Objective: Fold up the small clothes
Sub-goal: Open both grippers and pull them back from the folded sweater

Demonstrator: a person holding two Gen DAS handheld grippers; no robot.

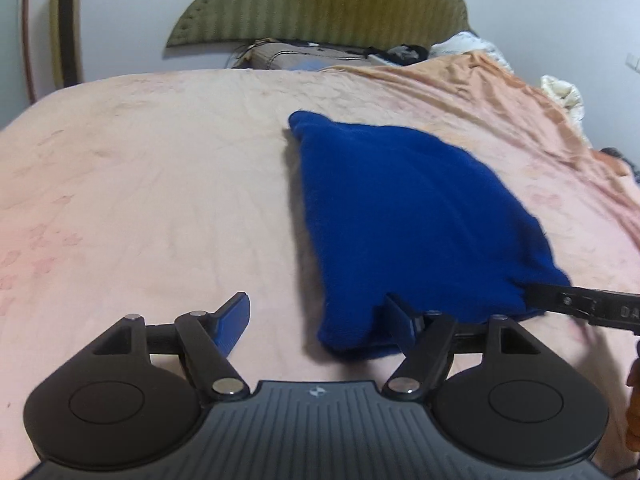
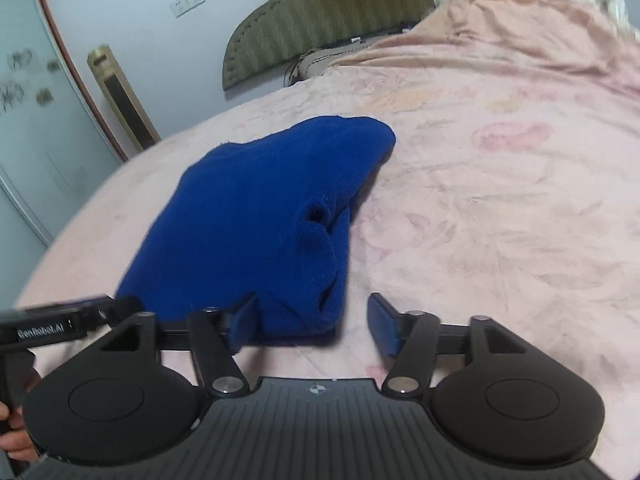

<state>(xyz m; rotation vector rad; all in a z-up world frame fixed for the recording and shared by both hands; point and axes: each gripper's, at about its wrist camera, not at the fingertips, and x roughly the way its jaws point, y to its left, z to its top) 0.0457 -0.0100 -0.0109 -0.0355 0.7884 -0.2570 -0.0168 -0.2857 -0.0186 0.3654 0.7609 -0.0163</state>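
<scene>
One blue knit garment point(image 1: 404, 216) lies folded on the pink bed point(image 1: 140, 184), w/ its near edge between the two hand-held grippers. Left hand-held gripper point(image 1: 320, 324) is spread open, right finger under the cloth's near-left corner; right hand-held gripper point(image 2: 310, 322) also released, left finger touching the near-right corner. Only the right wrist view shows the garment's bunched opening point(image 2: 316, 224) & two wall sockets point(image 2: 187, 2).

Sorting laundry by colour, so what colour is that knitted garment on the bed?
Solid royal blue garment, no pattern; clearest in the right wrist view.
</scene>
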